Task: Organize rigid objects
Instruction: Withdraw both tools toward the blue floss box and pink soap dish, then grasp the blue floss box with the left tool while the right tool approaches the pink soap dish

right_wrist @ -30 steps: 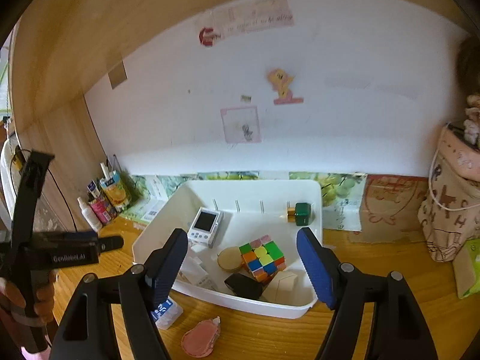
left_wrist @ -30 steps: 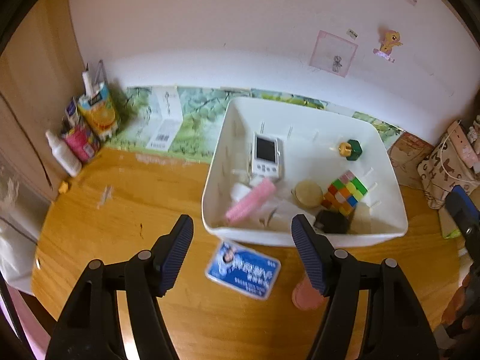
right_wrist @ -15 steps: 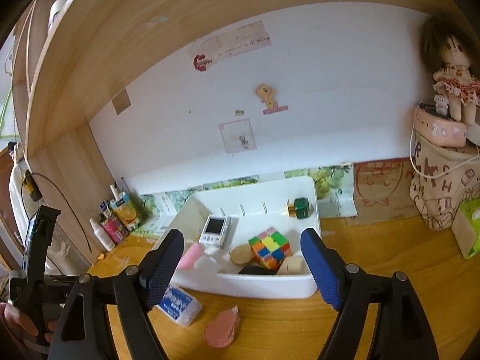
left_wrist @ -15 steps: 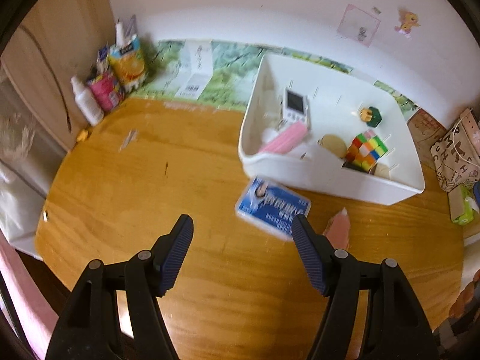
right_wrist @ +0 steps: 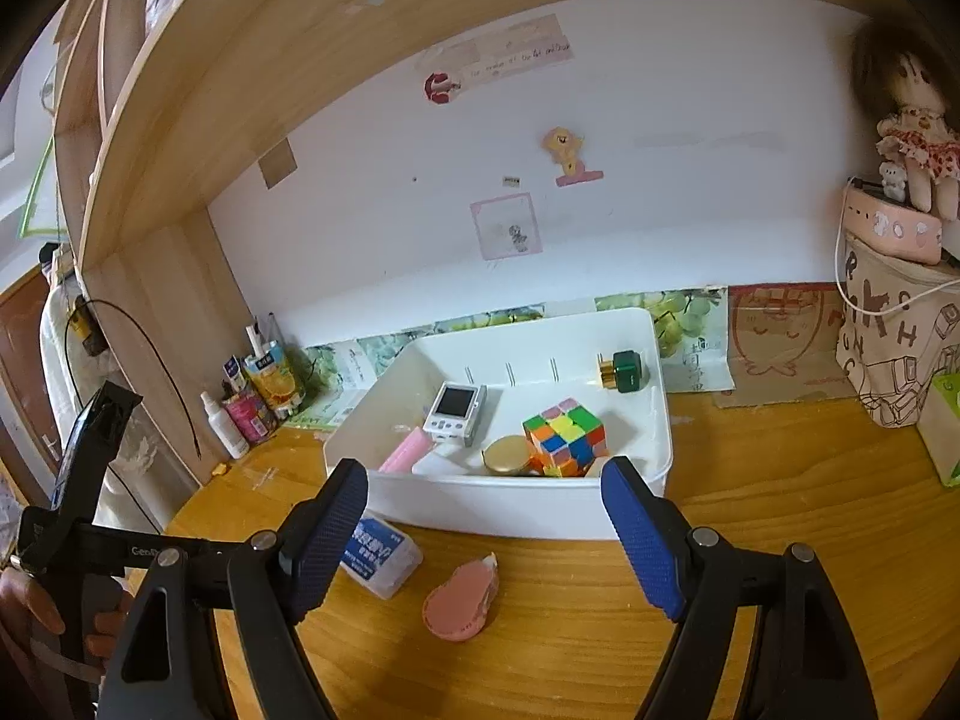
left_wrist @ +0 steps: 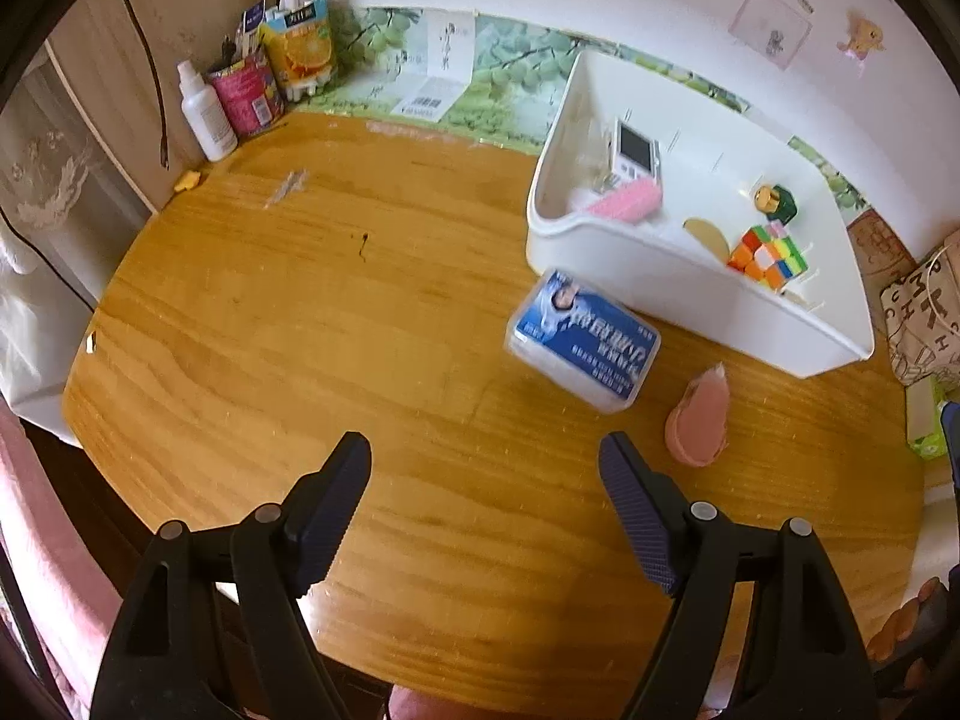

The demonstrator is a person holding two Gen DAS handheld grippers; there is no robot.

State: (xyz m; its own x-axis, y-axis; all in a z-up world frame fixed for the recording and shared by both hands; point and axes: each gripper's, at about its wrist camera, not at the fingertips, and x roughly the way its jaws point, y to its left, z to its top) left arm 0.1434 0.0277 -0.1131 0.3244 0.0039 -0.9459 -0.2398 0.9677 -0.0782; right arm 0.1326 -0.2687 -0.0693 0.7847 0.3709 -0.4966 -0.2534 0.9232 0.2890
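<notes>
1. The left gripper [left_wrist: 483, 468] points steeply down over the bare wooden desk [left_wrist: 288, 324]; its jaws are opening and nothing lies between them
2. The right gripper [right_wrist: 483, 510] looks across the desk toward the white bin [right_wrist: 516, 510]; its jaws stand wide apart and grip nothing; the bin's front wall shows in the gap between them, but beyond the tips, not held
3. Outside the bin, on the desk just in front of its near wall, lies a blue-labelled clear box [left_wrist: 582, 339], tilted askew, with one corner close to or against the bin wall; I cannot tell whether they touch
4. Near that box, apart from it, lies a pink flat teardrop-shaped thing [left_wrist: 699, 420], also on the desk in front of the bin; it sits just beyond the left gripper's right-hand finger
5. Inside the bin: a multicoloured puzzle cube [right_wrist: 564, 438] with a round gold lid [right_wrist: 507, 456] beside it; a small white device with a screen [right_wrist: 453, 411]; a pink bar [right_wrist: 405, 450] near the left wall; a green and gold bottle [right_wrist: 624, 371] at the far right corner
6. Bottles and cartons [left_wrist: 258, 78] stand clustered in the far left corner of the desk, well apart from the bin
7. In the right wrist view a hand [right_wrist: 36, 606] at the lower left grips the handle of the left gripper
</notes>
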